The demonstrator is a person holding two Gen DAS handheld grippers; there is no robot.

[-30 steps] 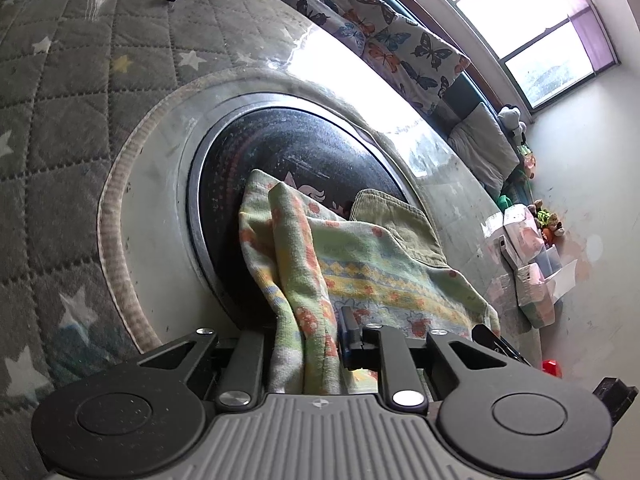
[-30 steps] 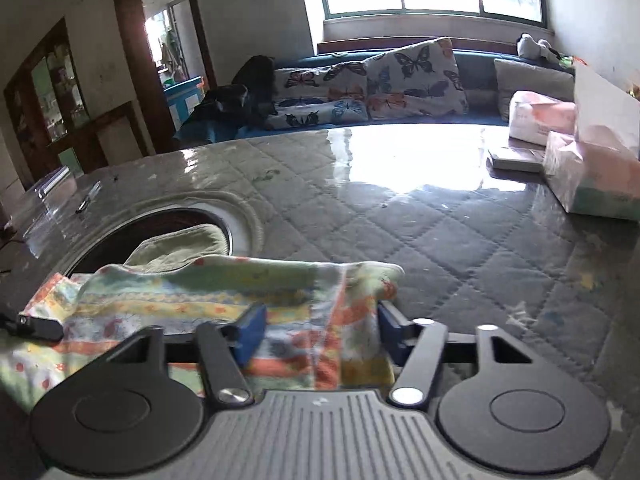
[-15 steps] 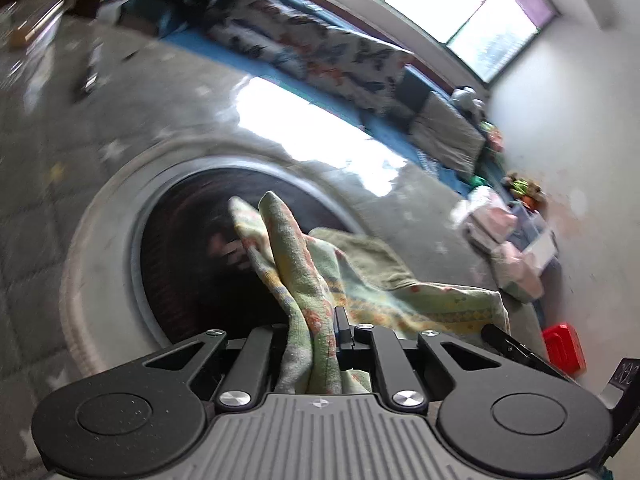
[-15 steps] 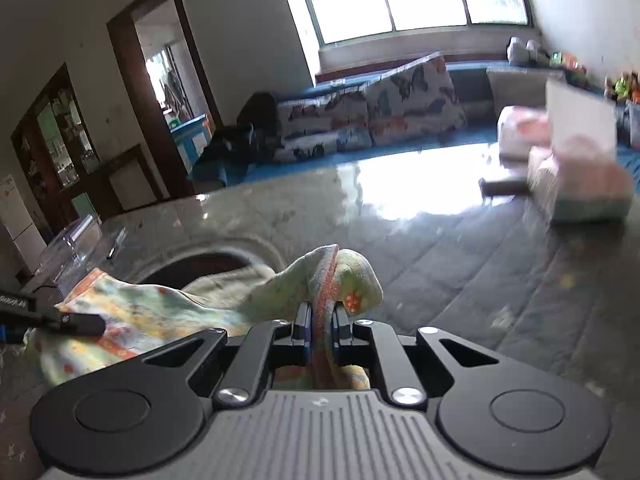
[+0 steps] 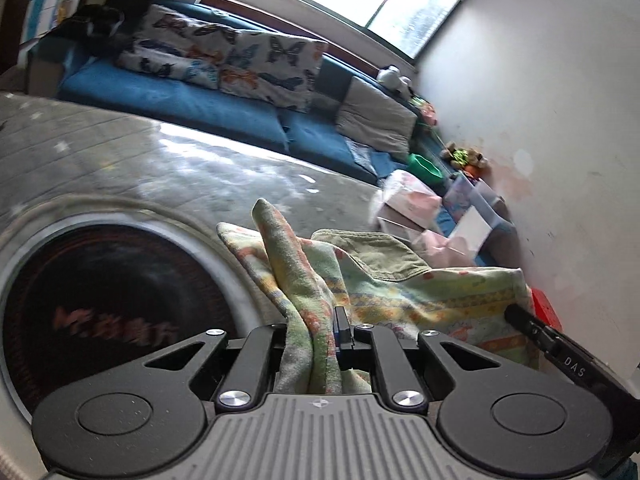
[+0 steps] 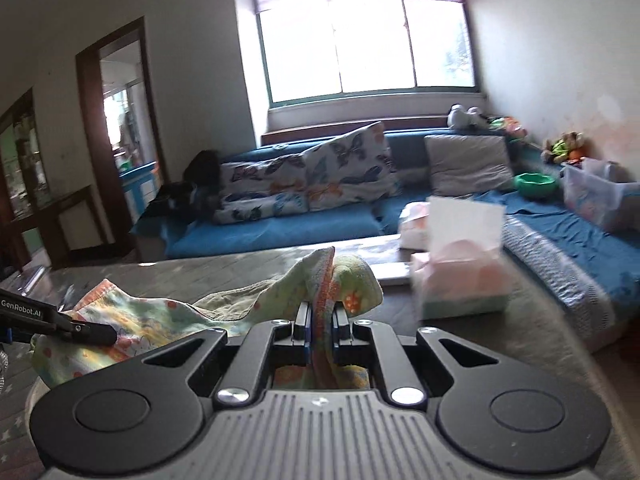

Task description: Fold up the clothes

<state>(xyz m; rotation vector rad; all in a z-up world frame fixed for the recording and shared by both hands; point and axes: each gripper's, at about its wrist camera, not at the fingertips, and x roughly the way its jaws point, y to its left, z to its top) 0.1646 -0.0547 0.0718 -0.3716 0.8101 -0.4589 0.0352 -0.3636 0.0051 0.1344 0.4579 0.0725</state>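
My left gripper (image 5: 316, 332) is pinching the cloth (image 5: 400, 284), its jaws pressed nearly together with a bunched fold of the green, yellow and orange print standing up between them. From that pinch the cloth runs toward 2 o'clock in the left view, spread out to its far corner, where the tip of my right gripper (image 5: 520, 316) sits on it at 3 o'clock. An olive piece (image 5: 372, 252) lies on top of the printed cloth at about 1 o'clock from my left fingers.

In the right view, my right gripper (image 6: 320, 320) is likewise pinched shut on the cloth (image 6: 160, 316): a ridge of fabric rises between the jaws and flops over toward 1 o'clock. The rest of the cloth stretches off toward 9 o'clock, where the left gripper's tip (image 6: 90, 332) holds the other end. So the cloth hangs between my two grippers, above the table (image 5: 100, 152).

Below the cloth, at 9 o'clock in the left view, a dark round plate (image 5: 100, 300) is set into the table inside a pale ring. Tissue packs (image 6: 460, 276) stand on the table at 2 o'clock in the right view. Beyond the table, at 12 o'clock, there is a blue sofa (image 6: 272, 232) with butterfly cushions (image 6: 344, 172) under a bright window (image 6: 368, 40). Both views are somewhat blurred.
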